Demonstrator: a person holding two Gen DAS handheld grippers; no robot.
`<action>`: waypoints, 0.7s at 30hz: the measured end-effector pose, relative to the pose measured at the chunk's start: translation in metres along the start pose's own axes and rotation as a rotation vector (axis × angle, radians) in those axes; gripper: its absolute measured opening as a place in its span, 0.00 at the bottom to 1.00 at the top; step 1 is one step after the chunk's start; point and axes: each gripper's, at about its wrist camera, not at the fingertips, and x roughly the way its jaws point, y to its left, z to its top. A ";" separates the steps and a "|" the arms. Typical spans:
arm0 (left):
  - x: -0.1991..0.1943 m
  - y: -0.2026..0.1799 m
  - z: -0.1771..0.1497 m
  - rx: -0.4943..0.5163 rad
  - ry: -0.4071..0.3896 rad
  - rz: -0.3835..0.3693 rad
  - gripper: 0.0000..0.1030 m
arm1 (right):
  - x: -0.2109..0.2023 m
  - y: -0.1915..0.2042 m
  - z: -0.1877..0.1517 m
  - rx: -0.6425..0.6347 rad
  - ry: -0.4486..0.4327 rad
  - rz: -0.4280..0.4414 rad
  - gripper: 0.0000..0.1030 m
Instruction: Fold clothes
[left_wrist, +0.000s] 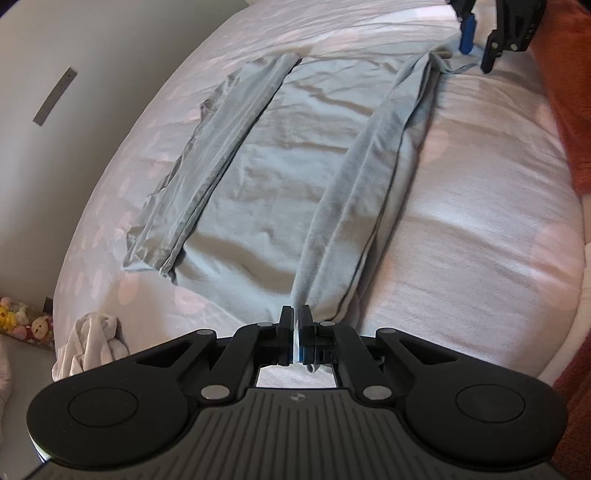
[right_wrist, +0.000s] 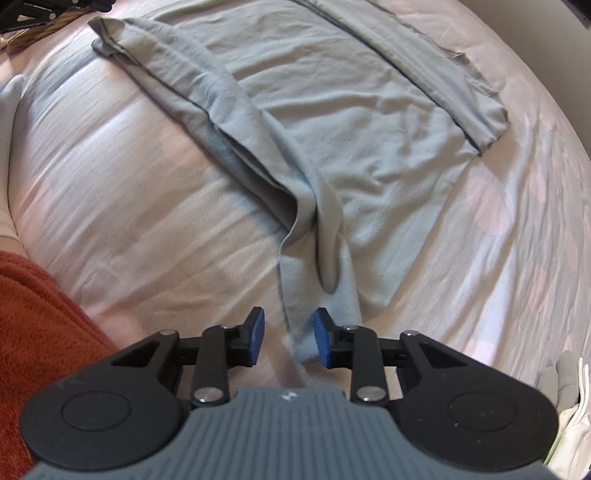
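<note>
Your gray shirt (left_wrist: 266, 155) lies flat on the bed (left_wrist: 461, 206), both long sides folded in. Your left tool (left_wrist: 297, 314) pinches one end of the near fold. Your right tool (right_wrist: 288, 338) is wide open around the other end. Close it next, I think.

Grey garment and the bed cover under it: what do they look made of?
The grey garment looks like a thin, matte knit, perhaps cotton jersey: it drapes limply, creases softly and shows no sheen. The bed cover looks like a smooth woven sheet, pale pink with faint blotches and fine wrinkles, slightly glossier. The left gripper is shut on the garment's edge; the right gripper is open.
</note>
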 end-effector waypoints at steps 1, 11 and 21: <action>0.000 -0.003 0.000 0.017 -0.003 -0.004 0.15 | 0.000 0.001 0.000 -0.009 0.003 -0.003 0.36; 0.022 -0.006 -0.001 0.026 0.125 0.001 0.13 | -0.001 -0.006 -0.004 0.021 -0.002 0.010 0.43; 0.004 0.034 -0.006 -0.213 0.050 0.096 0.01 | -0.018 -0.019 -0.012 0.094 -0.103 0.096 0.46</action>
